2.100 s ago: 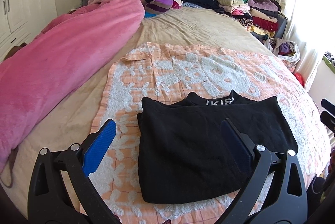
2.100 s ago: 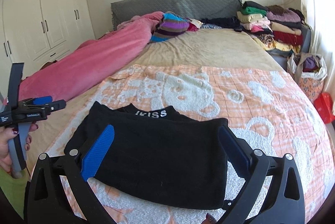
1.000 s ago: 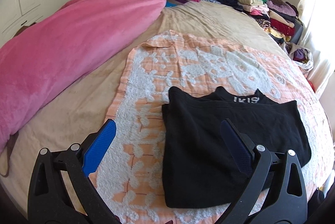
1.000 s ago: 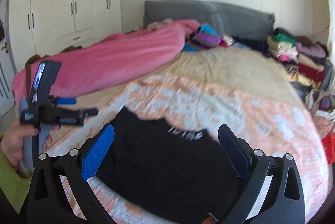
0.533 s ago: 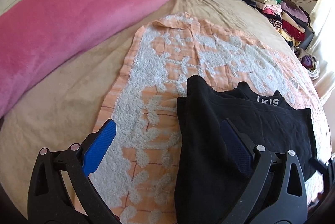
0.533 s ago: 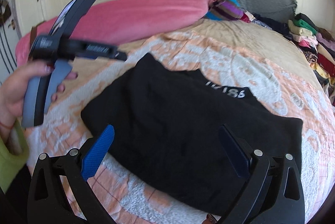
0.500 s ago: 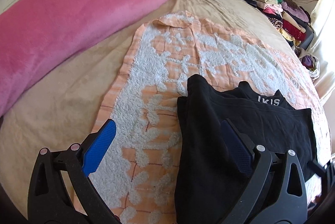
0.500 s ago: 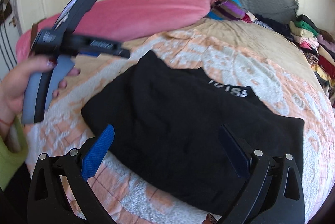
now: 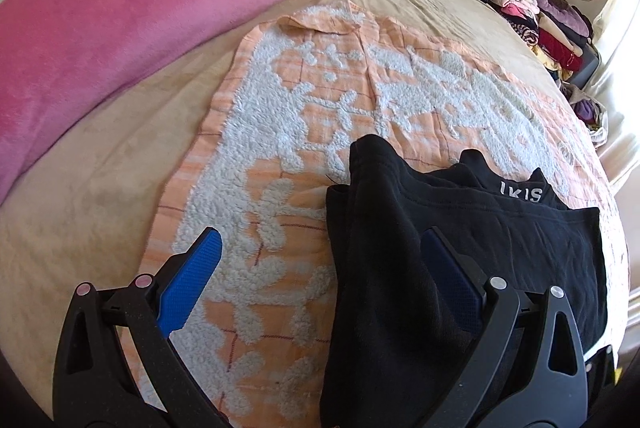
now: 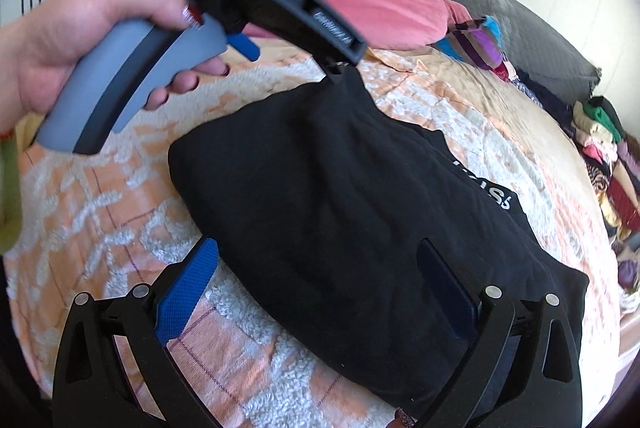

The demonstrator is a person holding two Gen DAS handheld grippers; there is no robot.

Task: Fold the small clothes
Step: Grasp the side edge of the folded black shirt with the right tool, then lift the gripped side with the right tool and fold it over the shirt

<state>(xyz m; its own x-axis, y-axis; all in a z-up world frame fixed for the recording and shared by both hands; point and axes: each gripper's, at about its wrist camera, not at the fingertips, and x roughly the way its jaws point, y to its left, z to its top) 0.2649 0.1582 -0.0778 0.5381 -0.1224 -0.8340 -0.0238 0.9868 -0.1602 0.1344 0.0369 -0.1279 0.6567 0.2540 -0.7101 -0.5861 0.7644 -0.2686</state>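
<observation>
On the bed (image 9: 100, 188), beside a pink duvet (image 9: 120, 0), a black garment (image 10: 360, 212) lies partly folded on the orange towel (image 9: 280, 148); both the left gripper (image 9: 320, 268) and right gripper (image 10: 316, 278) gape empty, so next seems gripping its near-left edge, nothing obstructing.

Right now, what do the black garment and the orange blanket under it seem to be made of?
The black garment looks like a soft matte knit, likely cotton jersey: it drapes in soft folds without shine. The orange blanket looks like woven cloth with raised white fleecy tufts, probably terry or chenille.
</observation>
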